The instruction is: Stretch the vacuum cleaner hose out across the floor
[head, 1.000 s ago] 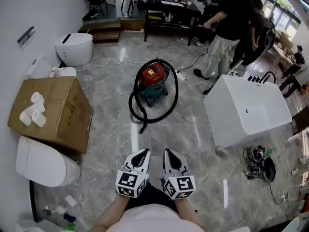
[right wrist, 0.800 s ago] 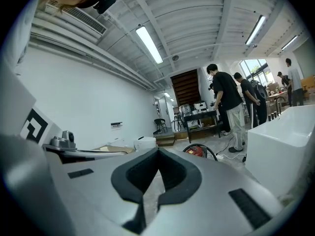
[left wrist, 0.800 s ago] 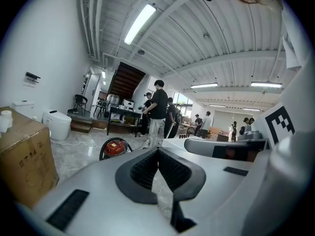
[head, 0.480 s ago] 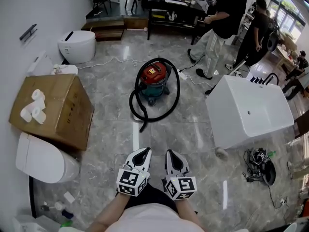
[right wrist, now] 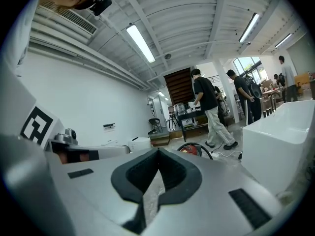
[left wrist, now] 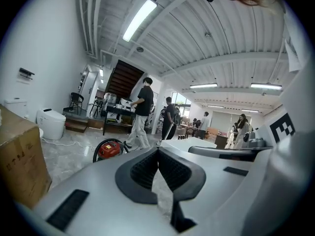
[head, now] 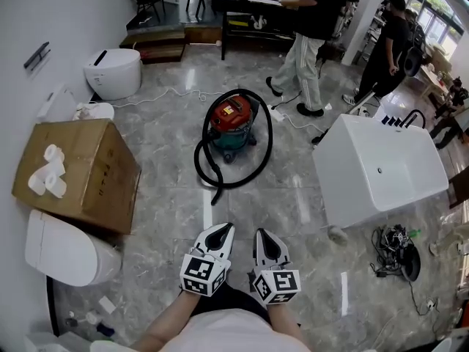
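Since the hose lies looped around the vacuum cleaner, well ahead on the floor, left gripper and right gripper hang side by side, jaws pressed together, empty. Judged an approach stance; no grasp begun.

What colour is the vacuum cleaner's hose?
The hose is black; the head view shows it best.
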Motion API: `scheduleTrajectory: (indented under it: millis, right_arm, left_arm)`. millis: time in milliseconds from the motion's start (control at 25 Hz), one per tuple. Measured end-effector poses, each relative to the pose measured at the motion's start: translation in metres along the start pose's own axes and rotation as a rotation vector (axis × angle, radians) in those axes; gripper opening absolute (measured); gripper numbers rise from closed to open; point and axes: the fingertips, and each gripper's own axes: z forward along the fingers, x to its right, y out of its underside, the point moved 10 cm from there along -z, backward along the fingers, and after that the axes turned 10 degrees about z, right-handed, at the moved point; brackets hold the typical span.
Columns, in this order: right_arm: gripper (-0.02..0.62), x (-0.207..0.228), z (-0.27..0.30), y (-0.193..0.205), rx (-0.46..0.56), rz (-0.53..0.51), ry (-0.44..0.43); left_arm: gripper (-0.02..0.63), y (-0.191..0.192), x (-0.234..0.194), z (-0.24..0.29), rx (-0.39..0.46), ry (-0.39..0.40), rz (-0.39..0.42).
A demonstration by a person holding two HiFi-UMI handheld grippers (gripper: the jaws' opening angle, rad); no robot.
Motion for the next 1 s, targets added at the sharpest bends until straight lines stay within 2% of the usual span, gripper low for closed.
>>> scheduleTrajectory:
  millis: [240,720,1000]
  right_arm:
    - [0.008,0.015,0.036,-0.007,-0.002,0.009,0.016]
    - [0.006,0.043,0.137,-0.053,0.004,0.023,0.028]
    - [0.006,0.047,0.198,-0.066,-0.007,0.024,0.02]
  left_arm:
    - [0.009,-0.004,-0.023,0.033,-0.015,0.011,0.003]
    - [0.008,-0.048,-0.092,0.122,-0.013,0.031,0.023]
    - [0.008,-0.06,-0.136,0.156,-0.017,0.03,0.02]
